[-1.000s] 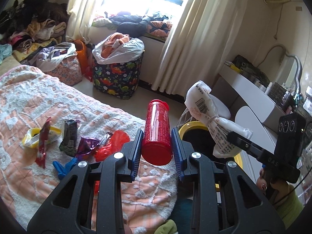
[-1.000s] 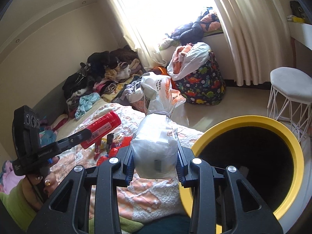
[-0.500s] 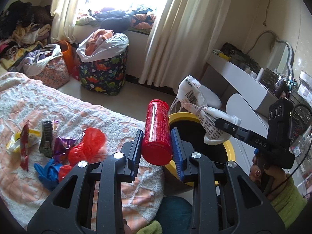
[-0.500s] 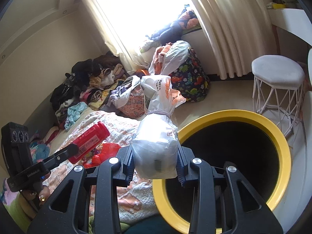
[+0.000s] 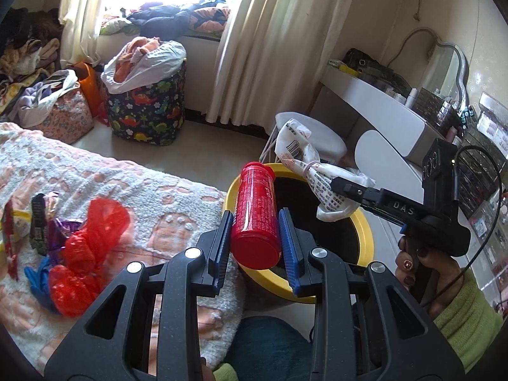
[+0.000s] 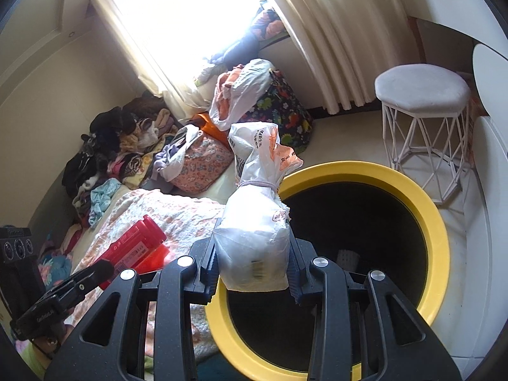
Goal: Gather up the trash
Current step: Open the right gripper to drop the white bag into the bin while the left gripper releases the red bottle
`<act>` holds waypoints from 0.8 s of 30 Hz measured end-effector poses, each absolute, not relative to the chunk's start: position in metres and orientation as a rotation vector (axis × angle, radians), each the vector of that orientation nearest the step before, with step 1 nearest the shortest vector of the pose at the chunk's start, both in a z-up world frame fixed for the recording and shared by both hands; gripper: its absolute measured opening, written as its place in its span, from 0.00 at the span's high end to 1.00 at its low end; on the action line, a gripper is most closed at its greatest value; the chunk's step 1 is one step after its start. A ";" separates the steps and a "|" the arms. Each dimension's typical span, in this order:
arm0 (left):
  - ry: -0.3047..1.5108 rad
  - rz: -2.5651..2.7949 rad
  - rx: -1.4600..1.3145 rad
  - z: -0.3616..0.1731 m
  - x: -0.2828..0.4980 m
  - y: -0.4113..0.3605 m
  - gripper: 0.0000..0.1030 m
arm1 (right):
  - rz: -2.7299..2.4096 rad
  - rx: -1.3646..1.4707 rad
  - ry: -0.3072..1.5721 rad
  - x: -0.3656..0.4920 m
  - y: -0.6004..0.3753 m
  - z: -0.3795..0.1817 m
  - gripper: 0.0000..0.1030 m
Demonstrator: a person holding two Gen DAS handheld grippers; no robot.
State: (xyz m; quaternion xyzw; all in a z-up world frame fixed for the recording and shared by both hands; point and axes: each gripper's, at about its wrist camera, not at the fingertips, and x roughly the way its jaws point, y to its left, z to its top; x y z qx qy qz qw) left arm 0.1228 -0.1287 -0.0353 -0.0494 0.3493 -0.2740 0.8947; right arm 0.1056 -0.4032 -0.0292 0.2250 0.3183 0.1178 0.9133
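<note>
The drop-off step is in hand: the left tool [image 5: 255, 231] grips a red bottle [image 5: 255, 212] and the right tool [image 6: 252, 268] a tied bag [image 6: 254, 222], both at the yellow bin's [image 6: 422, 209] rim, so each should next move over its mouth and let go.

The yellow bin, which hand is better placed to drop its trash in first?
Probably the right. The right gripper holds the white bag over the bin's opening, while the left gripper's red bottle hangs over the near rim.
</note>
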 end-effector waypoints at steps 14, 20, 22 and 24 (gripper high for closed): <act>0.795 -0.609 -0.057 -0.065 0.139 -0.172 0.78 | 0.138 0.531 0.753 0.116 -0.428 -0.059 0.68; 0.819 -0.610 -0.044 -0.080 0.150 -0.188 0.76 | 0.110 0.584 0.775 0.116 -0.439 -0.071 0.54; 0.822 -0.598 -0.065 -0.083 0.153 -0.185 0.46 | 0.107 0.595 0.773 0.116 -0.442 -0.072 0.47; 0.823 -0.572 -0.096 -0.085 0.155 -0.179 0.32 | 0.101 0.597 0.766 0.116 -0.443 -0.072 0.43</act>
